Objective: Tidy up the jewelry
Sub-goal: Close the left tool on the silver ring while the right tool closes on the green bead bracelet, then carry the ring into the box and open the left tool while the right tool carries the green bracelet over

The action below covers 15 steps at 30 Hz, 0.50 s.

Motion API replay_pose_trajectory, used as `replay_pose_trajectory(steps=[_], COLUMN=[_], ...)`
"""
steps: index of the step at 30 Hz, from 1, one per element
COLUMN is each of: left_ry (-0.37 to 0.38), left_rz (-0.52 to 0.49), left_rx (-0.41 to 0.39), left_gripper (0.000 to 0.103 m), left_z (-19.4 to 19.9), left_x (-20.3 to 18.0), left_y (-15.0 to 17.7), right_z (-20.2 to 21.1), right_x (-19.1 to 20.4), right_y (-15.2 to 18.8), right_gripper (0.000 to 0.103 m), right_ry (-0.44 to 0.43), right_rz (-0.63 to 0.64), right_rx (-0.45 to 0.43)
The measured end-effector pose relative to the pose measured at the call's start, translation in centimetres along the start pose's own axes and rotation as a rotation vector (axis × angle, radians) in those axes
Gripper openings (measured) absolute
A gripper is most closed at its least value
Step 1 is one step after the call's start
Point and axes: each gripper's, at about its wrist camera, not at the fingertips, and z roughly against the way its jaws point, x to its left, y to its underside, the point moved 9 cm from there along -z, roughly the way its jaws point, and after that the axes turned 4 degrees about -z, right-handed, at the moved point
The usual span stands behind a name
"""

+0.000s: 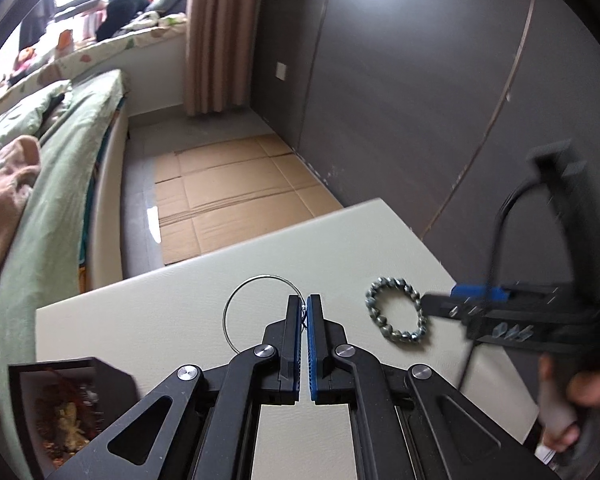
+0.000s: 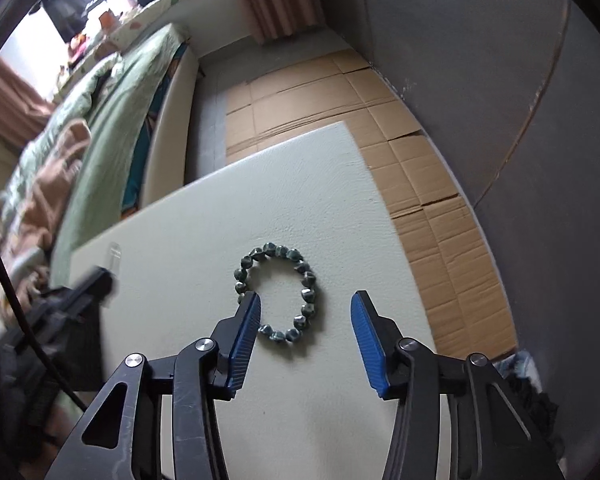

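Note:
My left gripper (image 1: 304, 300) is shut on a thin silver wire bangle (image 1: 236, 300), which it holds just above the pale table (image 1: 172, 312). A dark green beaded bracelet (image 1: 396, 310) lies flat on the table to its right; it also shows in the right wrist view (image 2: 278, 292). My right gripper (image 2: 305, 304) is open, its blue pads on either side of the bracelet's near half, just above it. In the left wrist view the right gripper (image 1: 430, 306) comes in from the right and reaches the bracelet's right edge.
An open dark jewelry box (image 1: 60, 400) with reddish-gold pieces inside stands at the table's near left corner. Beyond the table are flattened cardboard on the floor (image 1: 236, 196), a bed with green bedding (image 1: 60, 168) on the left and a grey wall (image 1: 420, 80) on the right.

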Motion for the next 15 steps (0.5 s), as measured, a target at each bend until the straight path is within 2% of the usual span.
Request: replay_pose_trajectory(steps=[2, 7, 8, 9, 11, 13, 15], left_ry=[0.005, 0.001, -0.002, -0.004, -0.011, -0.011, -0.014], left_rz=[0.018, 0.052, 0.056, 0.059, 0.07, 0.083, 0.087], left_rx=[-0.015, -0.039, -0.04, -0.04, -0.043, -0.046, -0.051], left_gripper=[0.002, 0.002, 0.002, 0.002, 0.002, 0.002, 0.002], left_z=[0.7, 1.9, 2.0, 2.1, 2.4, 2.8, 3.2], left_x=[0.5, 1.6, 1.9, 2.1, 2.5, 2.9, 3.1], left_y=[-0.3, -0.6, -0.6, -0.5, -0.2, 0.0, 0.1], right_z=[-0.7, -1.6, -2.0, -2.4, -2.4, -2.3, -2.1], right_x=[0.2, 0.9, 0.9, 1.1, 1.4, 1.8, 2.0], right_y=[0.2, -0.1, 0.0, 0.1, 0.3, 0.4, 0.5], right_gripper=[0.048, 0.044, 0.037, 0.035, 0.02, 0.011, 0.011], right_ry=[0.05, 0.104, 0.118, 0.133, 0.202, 0.21, 0.217], right_rz=[0.028, 0.046, 0.054, 0.064, 0.117, 0.138, 0.152], right_rx=[0.0, -0.009, -0.005, 0.007, 0.002, 0.003, 0.002])
